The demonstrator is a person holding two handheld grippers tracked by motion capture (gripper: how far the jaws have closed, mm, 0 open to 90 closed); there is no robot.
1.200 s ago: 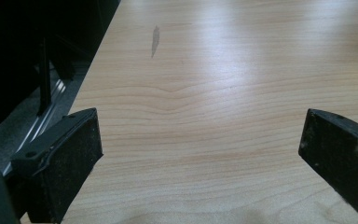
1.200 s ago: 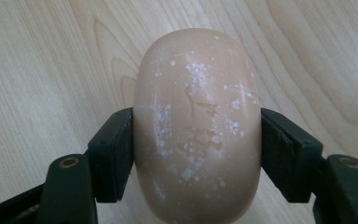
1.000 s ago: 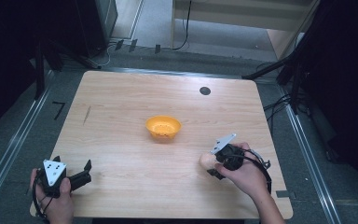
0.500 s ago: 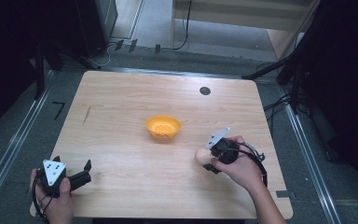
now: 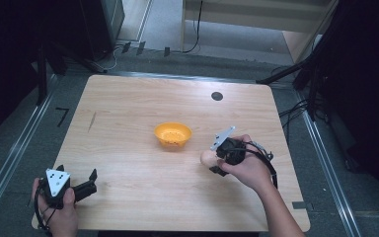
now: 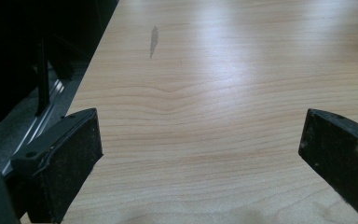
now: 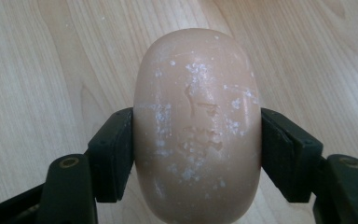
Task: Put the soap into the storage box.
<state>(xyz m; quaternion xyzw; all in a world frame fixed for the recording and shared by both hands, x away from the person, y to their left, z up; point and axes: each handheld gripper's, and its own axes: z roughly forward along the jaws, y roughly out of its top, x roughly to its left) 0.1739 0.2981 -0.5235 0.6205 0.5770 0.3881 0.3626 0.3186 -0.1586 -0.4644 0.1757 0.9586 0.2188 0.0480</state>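
Wood table (image 5: 128,123), orange bowl (image 5: 172,134) mid-table. R gripper (image 5: 212,160) has carried the soap (image 5: 207,157) closer to bowl vs a sec ago; jaws clamped on soap's sides, soap just right of bowl, not in yet. Likely drop-off next. L gripper (image 5: 91,178) parked near front-left corner, jaws wide, nothing between.
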